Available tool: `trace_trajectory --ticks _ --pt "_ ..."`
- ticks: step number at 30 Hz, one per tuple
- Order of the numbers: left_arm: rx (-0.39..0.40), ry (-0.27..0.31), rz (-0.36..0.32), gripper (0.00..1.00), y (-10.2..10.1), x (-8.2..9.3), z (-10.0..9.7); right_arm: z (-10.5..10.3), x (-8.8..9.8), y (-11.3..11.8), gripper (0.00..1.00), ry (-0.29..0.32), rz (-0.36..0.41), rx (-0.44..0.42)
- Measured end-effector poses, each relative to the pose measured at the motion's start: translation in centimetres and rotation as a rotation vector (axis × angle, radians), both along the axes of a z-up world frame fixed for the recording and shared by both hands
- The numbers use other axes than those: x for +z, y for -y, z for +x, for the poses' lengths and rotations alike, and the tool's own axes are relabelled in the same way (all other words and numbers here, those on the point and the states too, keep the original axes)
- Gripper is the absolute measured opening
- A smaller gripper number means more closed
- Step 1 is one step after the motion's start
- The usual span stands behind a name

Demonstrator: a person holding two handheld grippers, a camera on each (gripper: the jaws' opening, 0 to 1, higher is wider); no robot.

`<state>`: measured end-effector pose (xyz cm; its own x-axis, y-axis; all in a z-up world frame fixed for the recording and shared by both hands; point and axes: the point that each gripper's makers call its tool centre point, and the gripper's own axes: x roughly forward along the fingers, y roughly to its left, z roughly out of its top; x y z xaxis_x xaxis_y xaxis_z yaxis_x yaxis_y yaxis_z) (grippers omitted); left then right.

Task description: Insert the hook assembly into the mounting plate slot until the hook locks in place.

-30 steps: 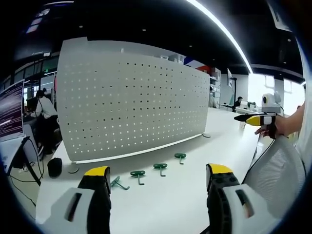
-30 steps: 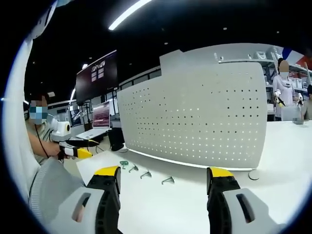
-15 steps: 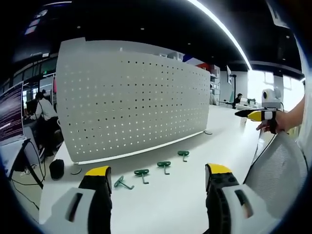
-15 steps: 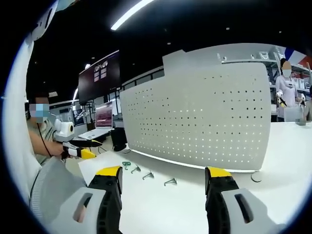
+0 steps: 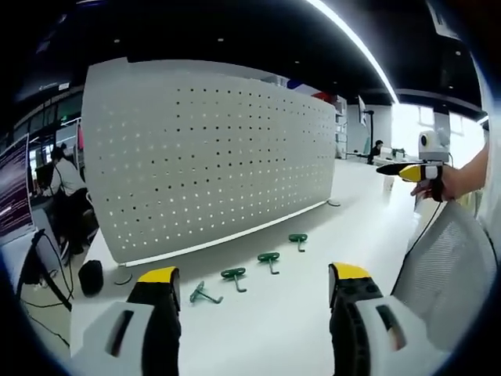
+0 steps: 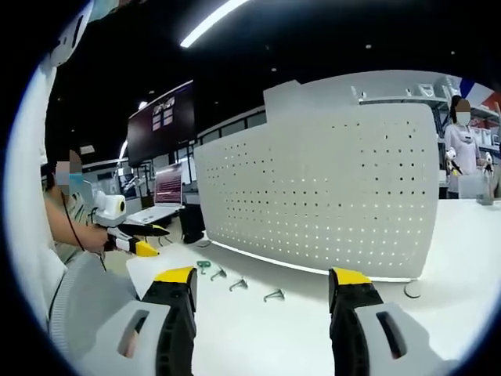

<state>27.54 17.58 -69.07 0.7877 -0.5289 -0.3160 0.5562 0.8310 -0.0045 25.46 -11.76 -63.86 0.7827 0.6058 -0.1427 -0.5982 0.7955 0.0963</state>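
- On the white desk (image 5: 274, 313), I see four green hooks lying in a loose row in front of the upright perforated mounting plate (image 5: 211, 157), none of them touching it.
- From the left gripper view, the hooks run from the nearest hook (image 5: 202, 294) through the second hook (image 5: 234, 275) and third hook (image 5: 268, 258) to the farthest hook (image 5: 297, 238).
- My left claw (image 5: 252, 301) is open with nothing between its yellow-tipped jaws; it hangs above the desk, short of the hooks.
- My right claw (image 6: 262, 301) is likewise open and empty, held over the desk with the row of hooks (image 6: 235, 282) ahead of it.
- From the right gripper view, the mounting plate (image 6: 321, 196) stands on the desk (image 6: 274, 329) just behind the hooks, with a small round foot (image 6: 412, 289) beside its lower right corner.
- A small black object (image 5: 90, 276) sits near the plate's left end.
- At the right edge of the left gripper view, a hand (image 5: 438, 186) holds the other gripper well away from the hooks.
- A dark wall screen (image 6: 160, 121) hangs behind the plate.
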Motion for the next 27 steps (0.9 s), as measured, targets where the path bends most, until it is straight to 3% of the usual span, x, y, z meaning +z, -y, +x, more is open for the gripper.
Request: trace_trajectory --ticks 5,6,27 --pt "-0.030 -0.013 0.013 0.79 -0.2 -0.1 0.7 0.0 -0.2 0.1 0.66 -0.012 0.005 -0.011" --pt "-0.037 -0.038 0.012 0.79 -0.2 -0.5 0.8 -0.1 -0.3 0.1 0.66 -0.014 -0.001 -0.008" --pt "-0.161 -0.131 0.171 0.77 -1.8 -3.2 3.2 -0.2 -0.2 0.6 0.64 -0.012 0.004 -0.034"
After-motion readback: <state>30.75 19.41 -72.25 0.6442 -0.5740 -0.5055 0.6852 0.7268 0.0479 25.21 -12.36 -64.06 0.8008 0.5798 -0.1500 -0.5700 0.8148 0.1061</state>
